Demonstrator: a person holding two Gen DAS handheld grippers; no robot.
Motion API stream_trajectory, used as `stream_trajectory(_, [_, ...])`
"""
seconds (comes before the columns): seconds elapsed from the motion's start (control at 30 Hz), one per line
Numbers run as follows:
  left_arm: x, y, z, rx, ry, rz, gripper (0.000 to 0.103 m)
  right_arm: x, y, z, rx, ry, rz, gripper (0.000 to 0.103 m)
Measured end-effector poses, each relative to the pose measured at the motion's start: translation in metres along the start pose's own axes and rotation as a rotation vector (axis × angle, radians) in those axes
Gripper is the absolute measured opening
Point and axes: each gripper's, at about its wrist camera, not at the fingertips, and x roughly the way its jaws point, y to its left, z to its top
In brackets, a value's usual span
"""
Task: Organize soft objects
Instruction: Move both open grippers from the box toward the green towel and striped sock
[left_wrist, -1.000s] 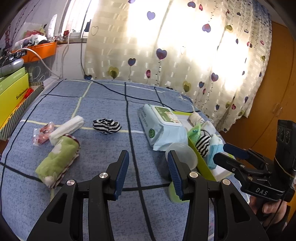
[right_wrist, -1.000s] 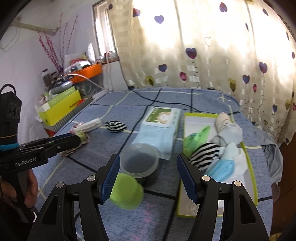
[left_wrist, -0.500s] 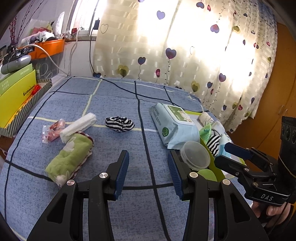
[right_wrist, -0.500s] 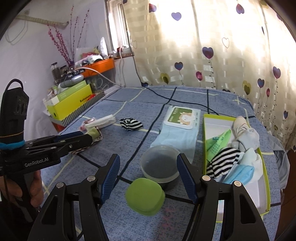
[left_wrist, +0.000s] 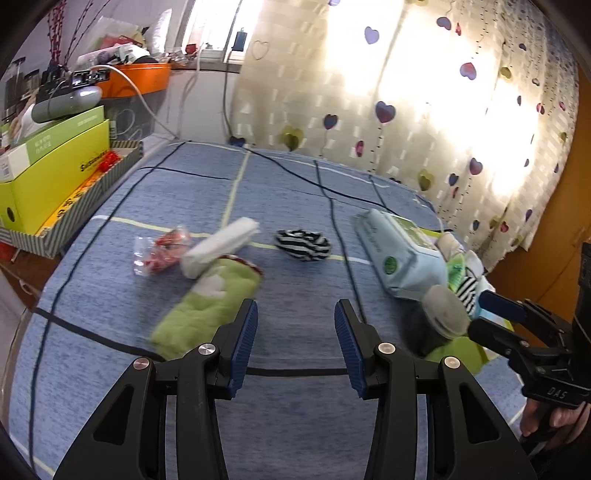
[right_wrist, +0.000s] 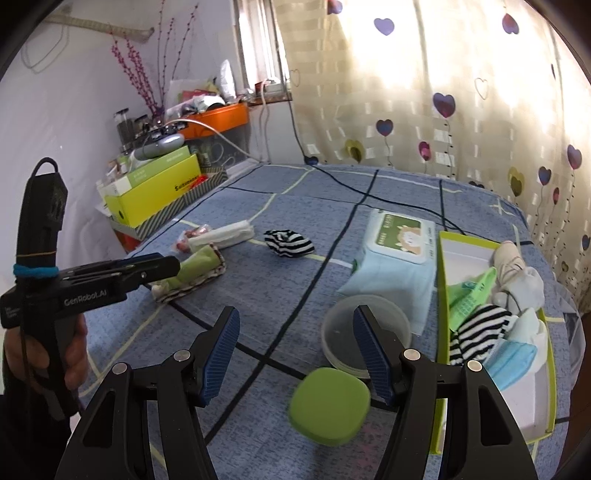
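While your left gripper (left_wrist: 293, 341) and right gripper (right_wrist: 295, 354) hang spread and empty, the rolled green towel (left_wrist: 207, 302) lies on the blue bedspread (left_wrist: 295, 192), its length running toward the yellow "Suitsones" box (right_wrist: 162, 192).

The left gripper (left_wrist: 293, 341) points down over the bed's near edge, jaws apart and empty; the right gripper (right_wrist: 295, 354) beside it tilts down likewise, jaws parted, nothing between them, each in a hand (right_wrist: 44, 360)

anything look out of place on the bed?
Yes: several soft items lie loose outside the green tray: a striped sock, a green rolled towel and a white roll. Nothing looks spilled or damaged.
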Motion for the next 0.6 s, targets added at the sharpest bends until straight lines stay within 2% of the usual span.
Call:
stream_trajectory(0.3, [0.013,0.031,0.006,0.004,0.022,0.052,0.045,0.018,0.017,0.011,-0.037,0.023,0.022,0.064])
stream_trajectory(0.6, [0.04,0.057,0.002,-0.009,0.082,0.085,0.045,0.044,0.032,0.023,-0.063,0.066,0.026,0.064])
